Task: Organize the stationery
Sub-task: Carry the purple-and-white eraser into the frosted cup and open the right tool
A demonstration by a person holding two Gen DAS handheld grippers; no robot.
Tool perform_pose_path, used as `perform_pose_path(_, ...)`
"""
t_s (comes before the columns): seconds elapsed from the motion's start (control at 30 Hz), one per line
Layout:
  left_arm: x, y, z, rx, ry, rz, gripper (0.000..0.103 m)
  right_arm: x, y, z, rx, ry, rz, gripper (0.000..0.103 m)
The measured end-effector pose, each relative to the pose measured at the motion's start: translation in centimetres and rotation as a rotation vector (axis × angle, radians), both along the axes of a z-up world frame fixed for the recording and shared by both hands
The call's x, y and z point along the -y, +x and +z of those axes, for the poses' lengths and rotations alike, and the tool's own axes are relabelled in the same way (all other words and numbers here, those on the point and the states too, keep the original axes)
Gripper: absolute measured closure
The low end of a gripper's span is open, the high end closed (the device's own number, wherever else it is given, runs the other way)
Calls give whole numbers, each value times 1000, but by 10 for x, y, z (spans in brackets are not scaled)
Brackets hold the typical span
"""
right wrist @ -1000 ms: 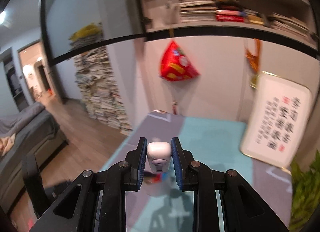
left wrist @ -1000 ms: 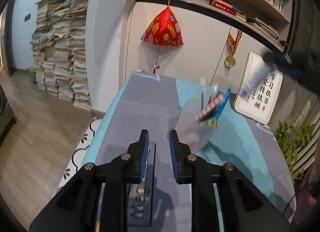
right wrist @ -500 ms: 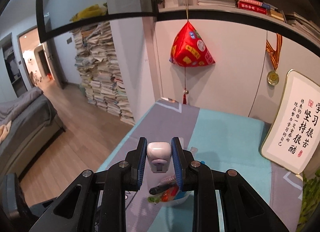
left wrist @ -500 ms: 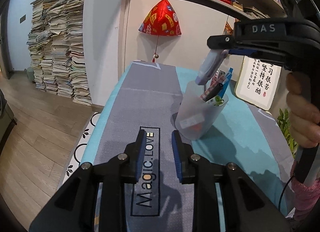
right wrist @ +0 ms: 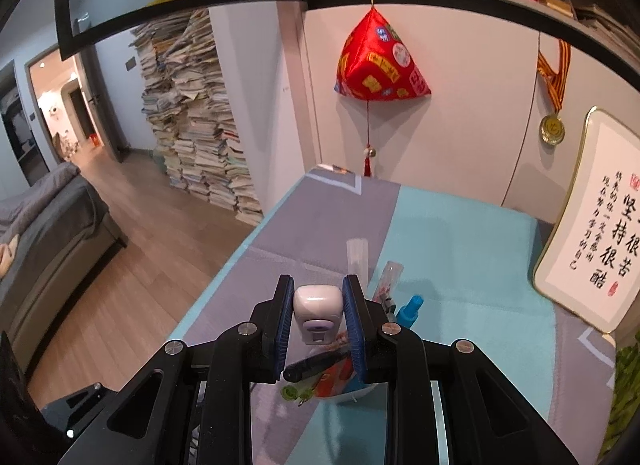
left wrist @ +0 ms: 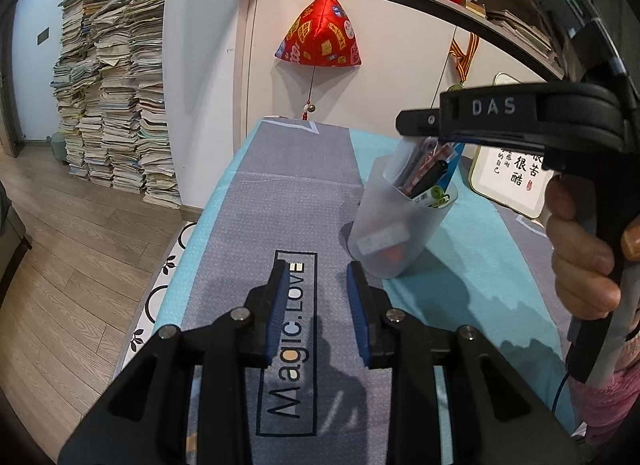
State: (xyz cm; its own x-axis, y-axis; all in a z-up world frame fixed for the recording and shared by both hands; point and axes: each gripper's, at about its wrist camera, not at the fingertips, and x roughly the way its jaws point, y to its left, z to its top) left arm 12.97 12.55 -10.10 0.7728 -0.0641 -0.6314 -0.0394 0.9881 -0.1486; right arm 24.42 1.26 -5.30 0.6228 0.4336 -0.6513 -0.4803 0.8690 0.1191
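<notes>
From the left wrist, the left gripper [left wrist: 316,293] hangs over the table [left wrist: 296,169], its empty jaws opening, beside the frosted pen cup [left wrist: 394,225]. From the right wrist, the right gripper [right wrist: 318,317] has its jaws clamped on a white correction tape [right wrist: 319,307] right over that cup, likely so it drops in among the pens [right wrist: 320,361].

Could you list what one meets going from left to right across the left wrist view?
Stack of books and papers → red hanging ornament → translucent pen cup → framed calligraphy → hand gripping the right claw's handle.
</notes>
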Motion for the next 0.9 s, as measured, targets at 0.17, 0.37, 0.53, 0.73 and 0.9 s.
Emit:
perform_pose_path(0.17,2,1,-1,-3,-2,-4,76,3,2,-4,-28,8,2,77)
perform_pose_path(0.37,6,2,-2,-6,-2,-11,76,6,0,-5,-41,5,1,77)
perform_pose_path(0.53,7,2,-1,-7,-6,-13,76,15,-7,4,-29,29,-8,77)
perform_pose_path(0.73,11,2,-1,-3,-10,-22,75,29,-20,14,21,28,-28,77)
perform_pose_path(0.9,15,0,2,9,-11,-27,65,40,-30,18,49,19,-44,77)
